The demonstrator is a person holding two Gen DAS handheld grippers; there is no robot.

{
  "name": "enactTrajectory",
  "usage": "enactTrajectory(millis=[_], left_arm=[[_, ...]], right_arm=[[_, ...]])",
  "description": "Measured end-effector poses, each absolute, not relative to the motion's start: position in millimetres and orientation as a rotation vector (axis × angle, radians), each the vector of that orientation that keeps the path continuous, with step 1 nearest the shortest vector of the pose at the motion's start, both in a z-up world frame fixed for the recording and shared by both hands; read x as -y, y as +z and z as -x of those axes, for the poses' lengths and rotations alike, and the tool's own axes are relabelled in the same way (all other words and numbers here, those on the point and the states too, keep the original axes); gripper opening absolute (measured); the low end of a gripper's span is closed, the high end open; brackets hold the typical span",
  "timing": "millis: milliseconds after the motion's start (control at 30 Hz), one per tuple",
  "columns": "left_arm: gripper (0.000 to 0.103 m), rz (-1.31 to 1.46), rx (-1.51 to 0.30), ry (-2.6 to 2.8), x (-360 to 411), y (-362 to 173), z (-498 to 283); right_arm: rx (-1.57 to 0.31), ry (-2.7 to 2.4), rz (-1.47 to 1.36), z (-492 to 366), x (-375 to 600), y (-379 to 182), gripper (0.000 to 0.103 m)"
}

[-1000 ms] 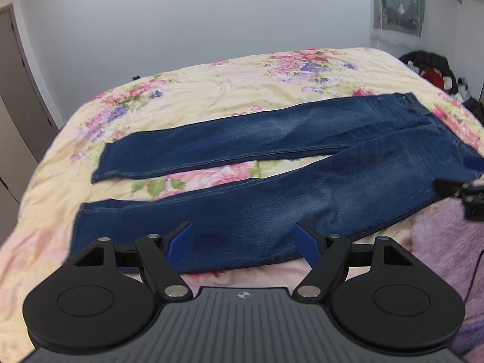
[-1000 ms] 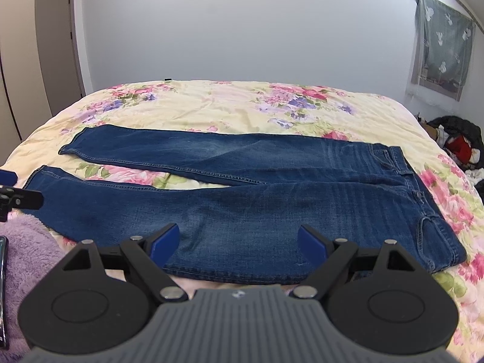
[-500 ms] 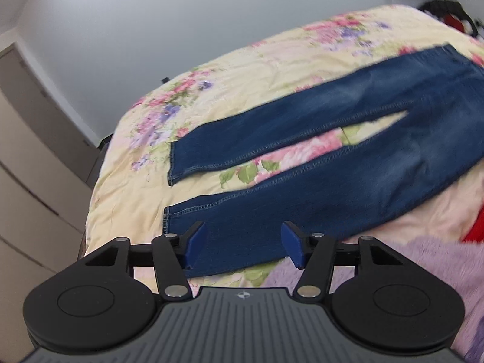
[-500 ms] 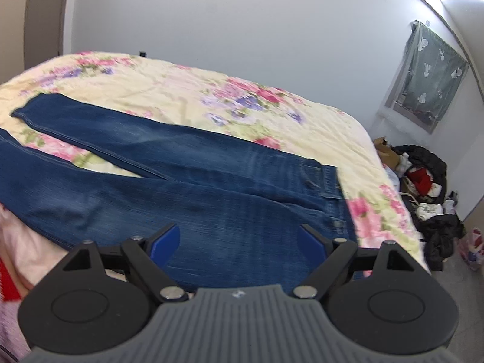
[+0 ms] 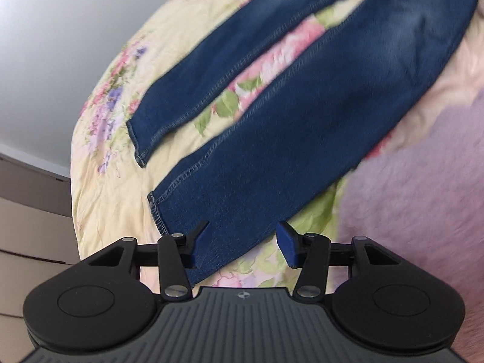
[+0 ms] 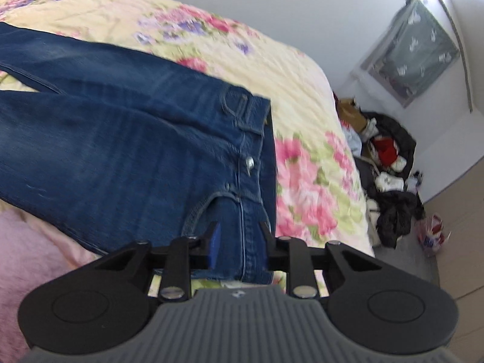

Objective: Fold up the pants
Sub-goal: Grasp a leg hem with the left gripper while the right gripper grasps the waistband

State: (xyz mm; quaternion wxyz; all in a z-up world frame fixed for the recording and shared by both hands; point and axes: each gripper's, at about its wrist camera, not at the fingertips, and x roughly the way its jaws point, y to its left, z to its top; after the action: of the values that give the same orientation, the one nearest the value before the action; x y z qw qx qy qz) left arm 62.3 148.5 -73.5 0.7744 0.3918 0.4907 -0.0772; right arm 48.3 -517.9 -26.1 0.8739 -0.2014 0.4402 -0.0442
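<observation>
Blue jeans [image 5: 302, 96] lie flat on a floral bedspread [image 5: 115, 181], legs spread apart. In the left wrist view my left gripper [image 5: 242, 243] is open, straddling the near corner of the near leg's hem [image 5: 157, 211]. In the right wrist view the jeans' waistband [image 6: 257, 151] with its button runs toward me. My right gripper [image 6: 239, 239] is partly closed around the near waistband corner, the fingers [image 6: 213, 242] still apart; denim lies between them.
A fluffy lilac blanket [image 5: 423, 181] lies on the bed's near edge, also in the right wrist view [image 6: 27, 257]. A pile of clothes and bags [image 6: 387, 175] sits on the floor right of the bed. A wall and cupboard [image 5: 30, 211] stand to the left.
Both grippers moved apart and down: the left to the near leg hem, the right to the waistband corner. The right fingers narrowed around the denim.
</observation>
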Motion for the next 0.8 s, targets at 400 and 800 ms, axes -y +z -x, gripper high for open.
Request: enactTrajectory(millis=[400, 800], left_arm=[[0.059, -1.098, -1.217, -0.173, -161, -165, -91], [0.004, -0.914, -1.064, -0.042, -157, -124, -85]], right_arm=[[-1.022, -0.1, 0.416, -65, 531, -87, 0.021], [-0.983, 0.021, 0.614, -61, 533, -100, 0.021]])
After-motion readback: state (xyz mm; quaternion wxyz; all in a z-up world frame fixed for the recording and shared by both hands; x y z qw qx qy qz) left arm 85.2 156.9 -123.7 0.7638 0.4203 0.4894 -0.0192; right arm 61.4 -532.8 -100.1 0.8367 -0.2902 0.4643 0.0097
